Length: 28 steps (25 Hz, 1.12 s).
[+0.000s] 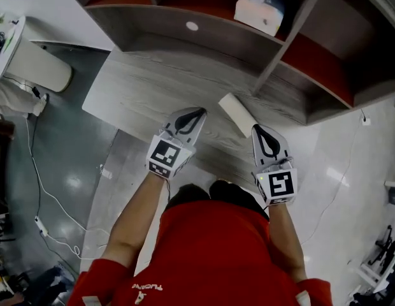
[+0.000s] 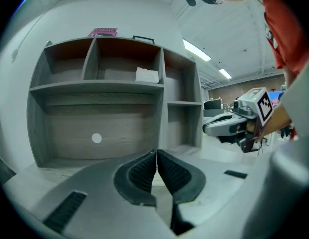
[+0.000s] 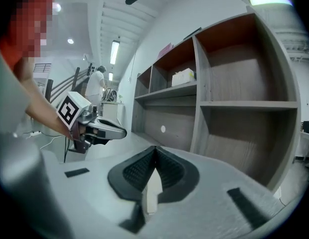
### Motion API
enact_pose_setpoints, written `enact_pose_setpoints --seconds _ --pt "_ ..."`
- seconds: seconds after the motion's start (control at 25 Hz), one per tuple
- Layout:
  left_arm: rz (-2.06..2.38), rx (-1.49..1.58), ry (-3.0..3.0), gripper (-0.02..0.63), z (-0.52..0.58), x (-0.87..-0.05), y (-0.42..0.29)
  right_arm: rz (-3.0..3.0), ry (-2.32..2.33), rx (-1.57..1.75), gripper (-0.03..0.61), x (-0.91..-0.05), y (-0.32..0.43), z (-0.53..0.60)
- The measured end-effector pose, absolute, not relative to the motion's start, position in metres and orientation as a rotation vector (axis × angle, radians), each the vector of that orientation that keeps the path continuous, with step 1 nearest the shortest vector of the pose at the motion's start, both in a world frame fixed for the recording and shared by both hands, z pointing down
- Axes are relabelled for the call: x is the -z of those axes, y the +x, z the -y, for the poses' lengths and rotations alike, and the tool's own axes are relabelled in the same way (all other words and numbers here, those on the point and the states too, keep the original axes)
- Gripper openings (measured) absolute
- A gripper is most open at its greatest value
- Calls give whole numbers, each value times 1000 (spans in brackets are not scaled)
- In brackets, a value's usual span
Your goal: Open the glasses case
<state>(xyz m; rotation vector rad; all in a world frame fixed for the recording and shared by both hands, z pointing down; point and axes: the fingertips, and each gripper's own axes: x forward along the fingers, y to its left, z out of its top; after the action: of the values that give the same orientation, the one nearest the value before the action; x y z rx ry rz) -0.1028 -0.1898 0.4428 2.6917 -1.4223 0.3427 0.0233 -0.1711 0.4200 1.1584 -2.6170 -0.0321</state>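
Grey wood-grain surface (image 1: 140, 88), set under a grey shelf unit (image 1: 290, 38) with reddish-brown inner panels. 1 white tissue pack (image 1: 261, 6) sits in an upper compartment. 1 white round dot (image 1: 192, 25) shows on the back panel above the surface. A flat pink item (image 2: 102, 32) lies on the unit's top. A white bin-like container (image 1: 32, 59) stands on the floor left of the surface, and a white cable (image 1: 48, 196) trails across the floor below it.

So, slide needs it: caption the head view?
Shut left gripper and shut right gripper over a wooden desk; white glasses case by the right one.
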Motion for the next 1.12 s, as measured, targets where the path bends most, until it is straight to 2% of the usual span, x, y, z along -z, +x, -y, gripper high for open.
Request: enact_pose_setpoints --seconds 0.2,0.52,0.84,1.12 --pt "1362 -473 2649 11 212 -479 -98 2564 1123 -30 9 -445 24 188" --pt "1174 -636 2655 14 237 -520 -90 2448 1163 -81 67 -477 24 201" --pt "920 -855 2635 141 246 -566 -75 2319 1113 -165 186 -526 23 202" --pt "793 -940 2609 161 253 -589 -70 2202 1050 -184 267 -560 29 202"
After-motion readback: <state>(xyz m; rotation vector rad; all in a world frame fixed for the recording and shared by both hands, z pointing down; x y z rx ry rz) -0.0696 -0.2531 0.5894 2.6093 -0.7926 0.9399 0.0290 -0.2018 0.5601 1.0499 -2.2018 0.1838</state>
